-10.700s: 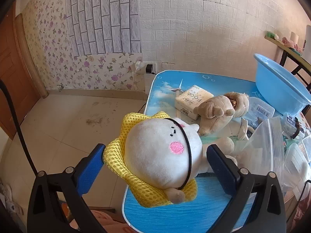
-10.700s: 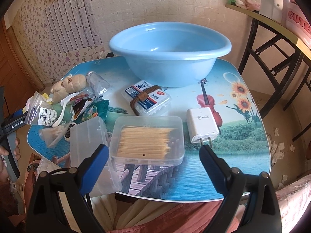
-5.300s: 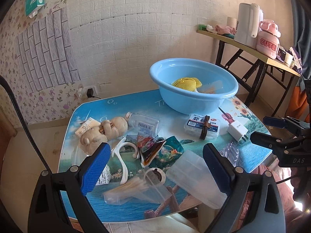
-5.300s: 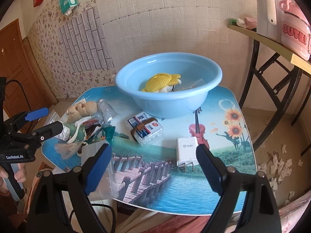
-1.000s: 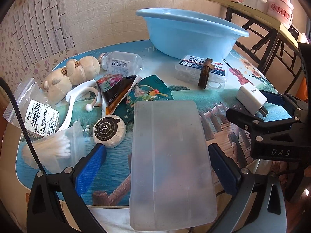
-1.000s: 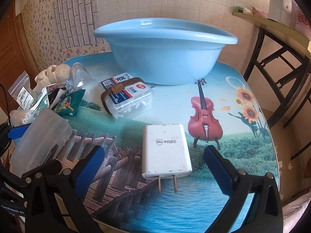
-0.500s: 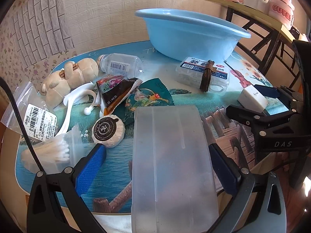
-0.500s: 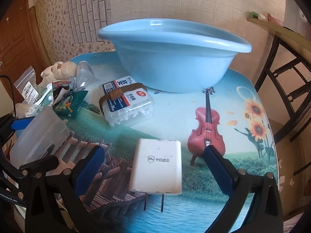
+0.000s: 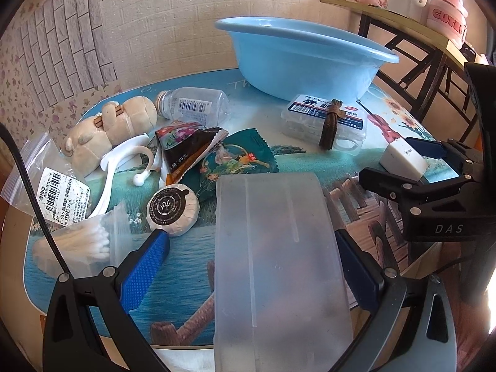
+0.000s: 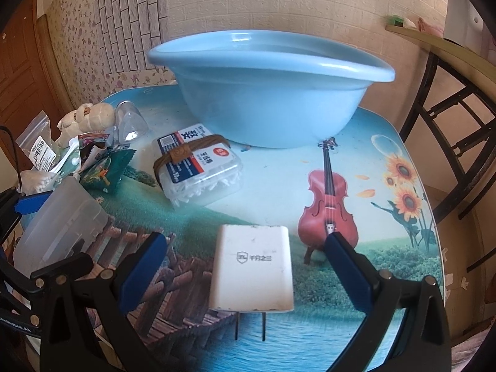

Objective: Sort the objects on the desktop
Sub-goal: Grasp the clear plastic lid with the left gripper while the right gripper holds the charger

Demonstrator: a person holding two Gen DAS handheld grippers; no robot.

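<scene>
White brick wall [image 10: 279, 0] — perhaps wallpaper — sunlit.

frosted box [image 9: 279, 257] flat at near table edge, white charger [image 10: 251, 268] flat, prongs near, blue basin [image 10: 269, 93] far

Left wrist view: looks from the near left edge of the bench [image 9: 186, 319] forward and down, very close to the frosted box [image 9: 279, 263] between the fingers of the left tool [image 9: 251, 266].
Right wrist view: looks from the near right edge, low, toward the wall; the white charger [image 10: 252, 266] lies close before the right tool [image 10: 245, 266].
Shared part: blue basin [image 9: 303, 62], floss box [image 9: 325, 121], frosted box and charger show in both.
Cross sight: each view catches the other tool at its side.
</scene>
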